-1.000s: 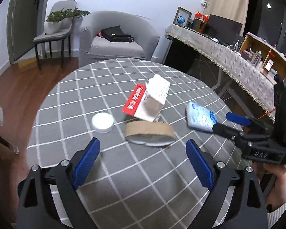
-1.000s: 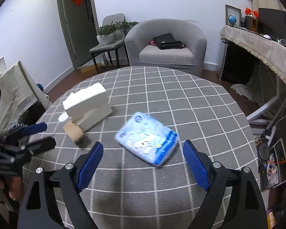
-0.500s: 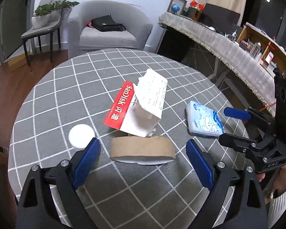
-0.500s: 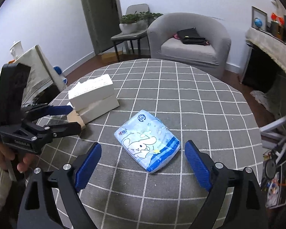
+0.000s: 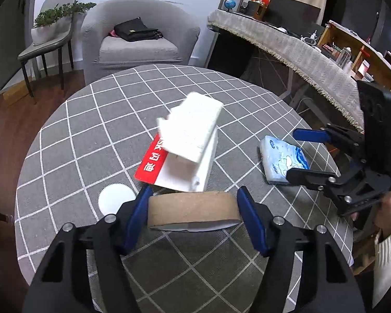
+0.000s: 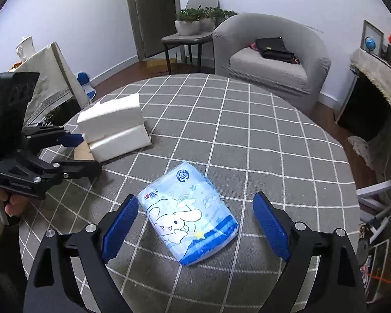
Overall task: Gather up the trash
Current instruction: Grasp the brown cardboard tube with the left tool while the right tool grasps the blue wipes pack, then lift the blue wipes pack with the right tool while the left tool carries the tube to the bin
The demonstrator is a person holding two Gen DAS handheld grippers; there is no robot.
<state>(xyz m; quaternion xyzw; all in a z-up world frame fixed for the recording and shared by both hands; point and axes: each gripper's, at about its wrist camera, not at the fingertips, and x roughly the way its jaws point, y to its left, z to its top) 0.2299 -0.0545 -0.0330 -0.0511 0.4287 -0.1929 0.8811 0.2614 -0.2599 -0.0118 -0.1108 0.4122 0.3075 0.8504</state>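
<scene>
The cardboard roll (image 5: 194, 210) lies on its side near the front edge of the round table (image 5: 73, 140), with a strip of white paper poking out beneath it. The left gripper (image 5: 194, 217) has come down around it: the 2 blue pads (image 5: 139, 215) now sit against the roll's 2 ends, where a second ago they stood far wider with the roll well ahead of them. The jaws have just been closing, and they look clamped on the roll, which spans the whole gap between them.

Just behind the roll, touching or nearly so, sits the torn white box (image 5: 193, 143) with its flap lifted and a red printed panel showing on its left side. A small white round lid (image 5: 115, 200) lies flat on the cloth just left of the roll, beside the left pad.

Off to the right lies the blue tissue pack (image 6: 189, 212) with a cartoon dog printed on it. The right gripper (image 6: 195, 224) is spread wide with the pack between its pads, which do not touch it; a second ago the pack lay further ahead of the jaws, so this gripper has drawn in around it. From the left side you see 1 blue finger above the pack's far edge and the black one against its near edge.

A hand in a cream knitted sleeve (image 5: 389, 250) holds the right gripper's handle. Beyond the table stands a grey armchair (image 5: 140, 39) with a black bag (image 5: 135, 29) on the seat.
</scene>
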